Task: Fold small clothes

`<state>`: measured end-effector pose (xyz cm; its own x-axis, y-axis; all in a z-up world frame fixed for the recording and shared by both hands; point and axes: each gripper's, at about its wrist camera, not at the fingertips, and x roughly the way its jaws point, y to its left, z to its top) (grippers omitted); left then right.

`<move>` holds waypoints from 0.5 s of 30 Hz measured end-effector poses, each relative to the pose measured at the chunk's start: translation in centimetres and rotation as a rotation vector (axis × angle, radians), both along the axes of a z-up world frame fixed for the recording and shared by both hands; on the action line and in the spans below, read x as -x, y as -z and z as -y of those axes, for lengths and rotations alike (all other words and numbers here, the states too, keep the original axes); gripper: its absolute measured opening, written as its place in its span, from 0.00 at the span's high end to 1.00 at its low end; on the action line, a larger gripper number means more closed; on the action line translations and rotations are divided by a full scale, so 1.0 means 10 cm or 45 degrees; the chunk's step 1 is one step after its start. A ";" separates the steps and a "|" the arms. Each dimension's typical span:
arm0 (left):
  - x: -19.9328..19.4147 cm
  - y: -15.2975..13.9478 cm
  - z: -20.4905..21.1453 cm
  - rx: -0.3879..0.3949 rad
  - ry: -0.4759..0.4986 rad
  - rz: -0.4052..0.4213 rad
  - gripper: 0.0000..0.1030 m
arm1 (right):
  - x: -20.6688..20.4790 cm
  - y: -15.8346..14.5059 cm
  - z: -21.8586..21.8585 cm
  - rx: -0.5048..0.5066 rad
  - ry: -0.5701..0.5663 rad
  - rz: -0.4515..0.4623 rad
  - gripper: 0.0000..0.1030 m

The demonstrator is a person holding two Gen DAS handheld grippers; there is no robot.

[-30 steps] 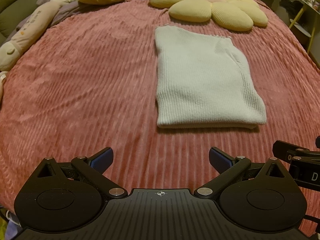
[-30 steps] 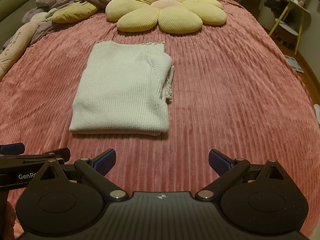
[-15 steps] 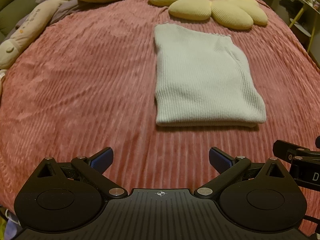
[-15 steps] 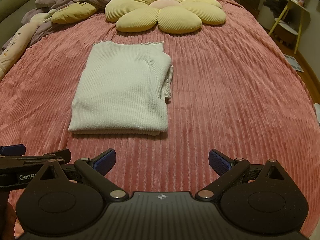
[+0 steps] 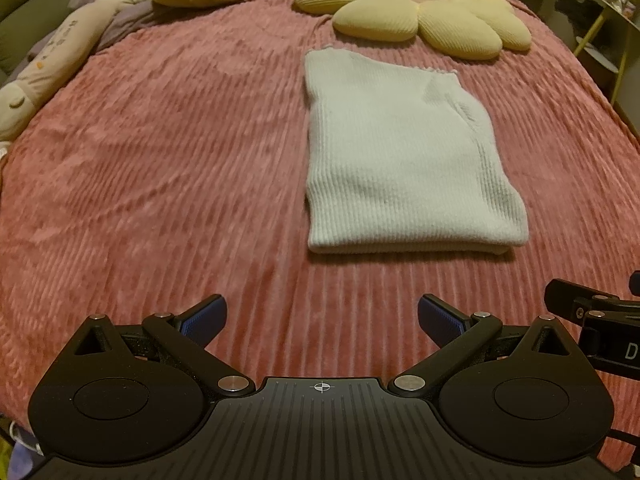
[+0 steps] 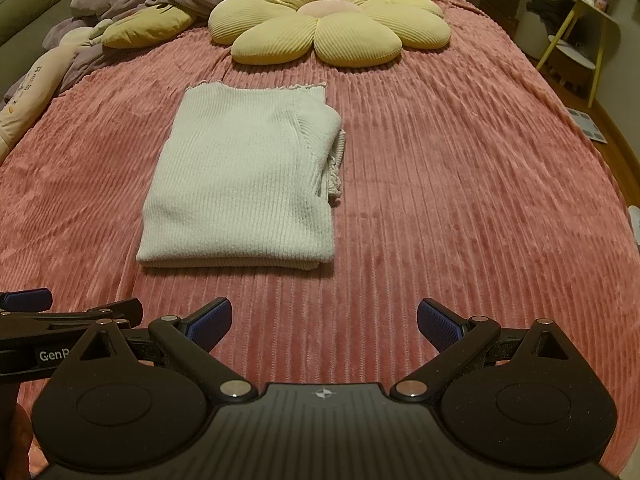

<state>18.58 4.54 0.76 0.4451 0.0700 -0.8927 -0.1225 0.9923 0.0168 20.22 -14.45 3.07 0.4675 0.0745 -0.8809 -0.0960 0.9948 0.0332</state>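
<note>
Pink ribbed bedspread (image 6: 460, 200), yellow-legged side table (image 6: 580, 20)

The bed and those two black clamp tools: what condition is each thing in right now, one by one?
White ribbed knit garment: folded into a rectangle, lying flat, untouched.
Pink corduroy-ribbed bedspread: spread out, faintly rippled.
Yellow flower-shaped cushion: resting at the far end of the bed.
Left gripper: jaws wide open, empty, short of the garment.
Right gripper: jaws wide open, empty, short of the garment.
</note>
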 end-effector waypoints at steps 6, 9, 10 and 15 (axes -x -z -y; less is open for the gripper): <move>-0.01 0.00 0.01 0.011 0.010 -0.002 0.00 | 0.00 -0.01 -0.01 0.006 -0.003 0.006 0.04; 0.01 -0.01 0.01 0.008 0.012 0.017 0.00 | 0.01 -0.01 -0.01 0.011 -0.003 0.008 0.04; 0.01 -0.01 0.02 0.001 0.013 0.023 0.00 | 0.01 -0.01 -0.02 0.012 -0.001 0.008 0.04; 0.02 -0.01 0.03 -0.042 0.020 0.024 0.00 | 0.01 -0.01 -0.02 0.014 0.000 0.009 0.04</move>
<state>18.37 4.25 0.88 0.4628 0.0925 -0.8816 -0.1077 0.9930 0.0477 20.10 -14.23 3.17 0.4735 0.0646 -0.8784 -0.0963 0.9951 0.0213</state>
